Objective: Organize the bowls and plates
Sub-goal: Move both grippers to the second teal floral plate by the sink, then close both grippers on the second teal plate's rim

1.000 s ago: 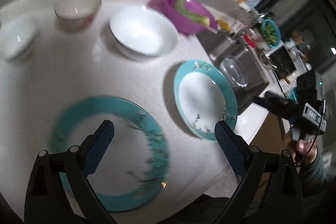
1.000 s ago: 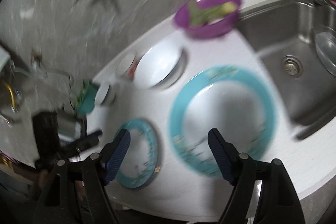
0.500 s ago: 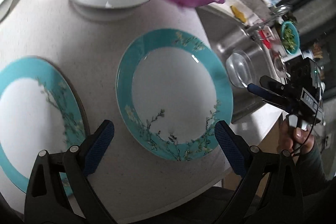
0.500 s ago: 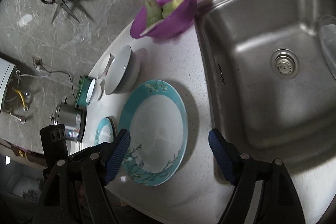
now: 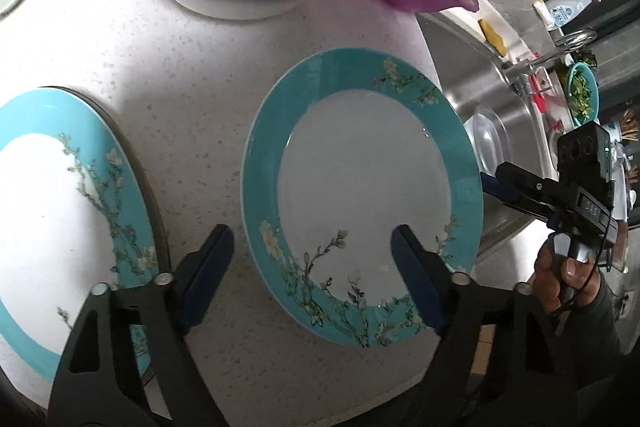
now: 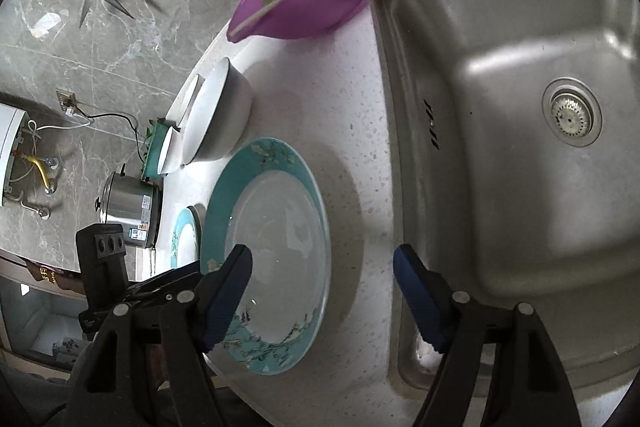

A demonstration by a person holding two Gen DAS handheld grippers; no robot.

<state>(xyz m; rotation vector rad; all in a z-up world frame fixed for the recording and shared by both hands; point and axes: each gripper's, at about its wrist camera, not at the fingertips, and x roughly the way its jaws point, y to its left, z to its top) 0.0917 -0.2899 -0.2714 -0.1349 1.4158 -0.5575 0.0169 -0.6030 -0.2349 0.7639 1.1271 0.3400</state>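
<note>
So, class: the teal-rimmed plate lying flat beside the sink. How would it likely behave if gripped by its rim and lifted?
The teal-rimmed plate looks glazed and glossy, so probably slippery between the fingers. It appears to be rigid ceramic: it should not flex, but could chip or break if dropped. Lying flat on the counter, its low rim may be awkward to get under.

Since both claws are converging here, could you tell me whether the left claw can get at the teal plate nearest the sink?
Probably yes: the left claw, its jaws closing, straddles the teal plate's near rim, and nothing lies on the plate.
</note>
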